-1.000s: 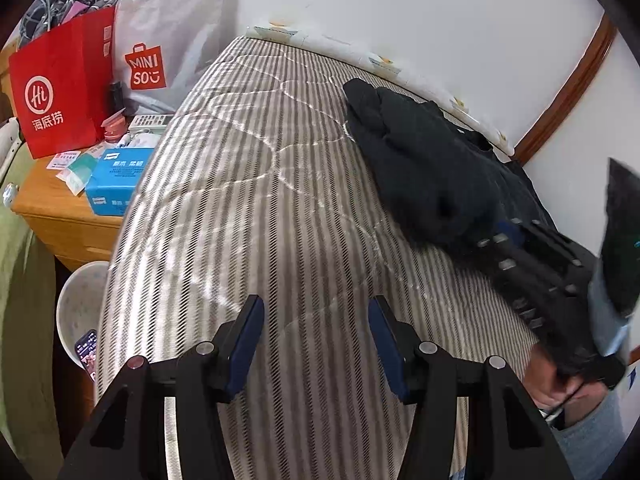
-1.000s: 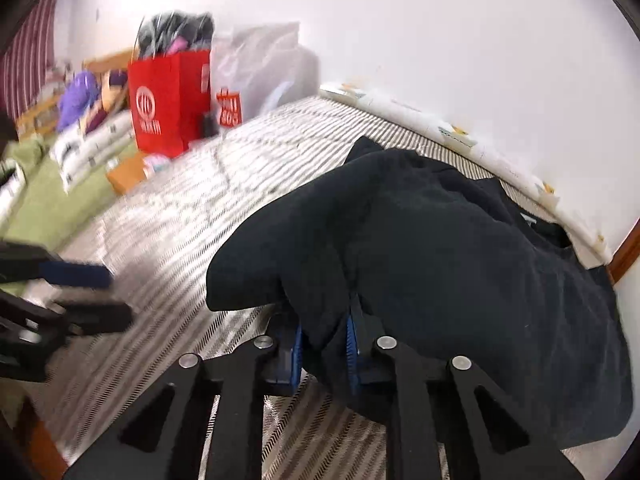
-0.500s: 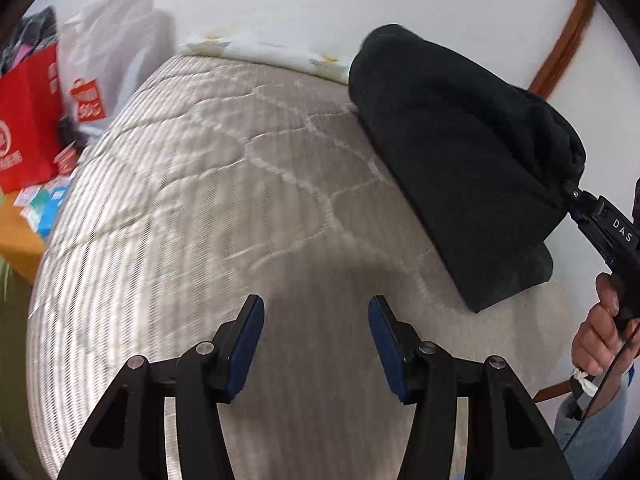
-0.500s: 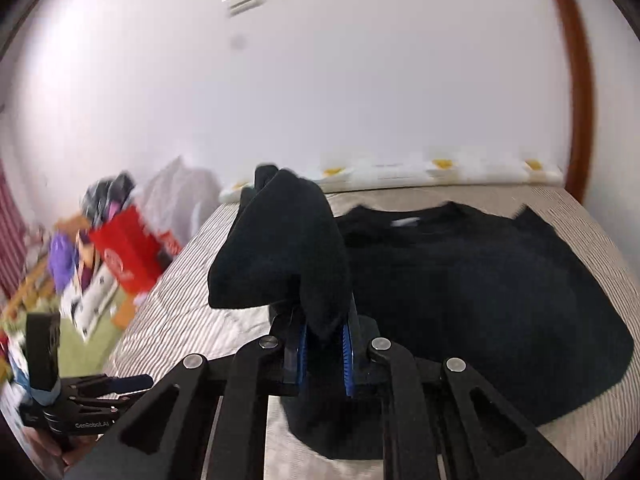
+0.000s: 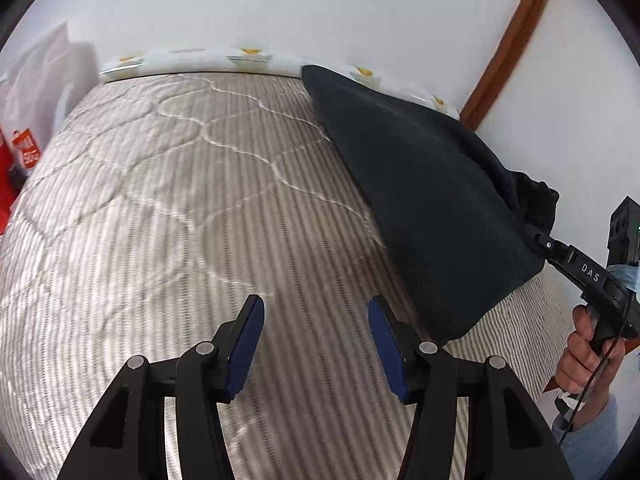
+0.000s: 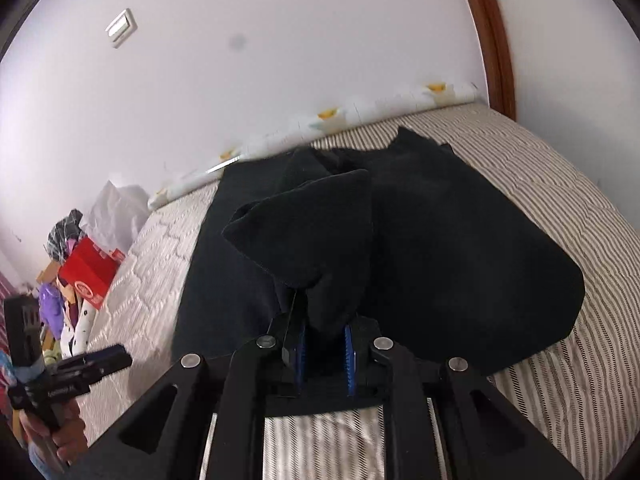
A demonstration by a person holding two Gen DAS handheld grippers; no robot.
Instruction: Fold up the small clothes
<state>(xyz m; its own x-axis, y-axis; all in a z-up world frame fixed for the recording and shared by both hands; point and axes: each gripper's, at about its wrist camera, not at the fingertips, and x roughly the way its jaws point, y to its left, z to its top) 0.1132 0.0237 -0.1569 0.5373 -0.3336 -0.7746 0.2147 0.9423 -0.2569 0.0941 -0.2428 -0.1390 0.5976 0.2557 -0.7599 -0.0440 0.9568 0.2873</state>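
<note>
Right tool [image 6: 323, 354], jaws easing open around a fold of black fleece garment [image 6: 460, 248]; left tool [image 5: 316, 344] released: lay fold flat ahead on striped bed [image 5: 160, 208].

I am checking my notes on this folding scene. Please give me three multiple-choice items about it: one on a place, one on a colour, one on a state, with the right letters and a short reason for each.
1. Where does the black garment lie?
A. on the striped mattress
B. on a wooden chair
C. in a basket

2. What colour are the pads of the left tool?
A. yellow
B. blue
C. white

3. What is between the pads of the right tool?
A. nothing
B. a white towel
C. a fold of the black garment

Answers:
1 A, the garment spreads over the mattress near the wall.
2 B, both pads show blue.
3 C, dark cloth sits between its pads, though its jaws are opening.
</note>
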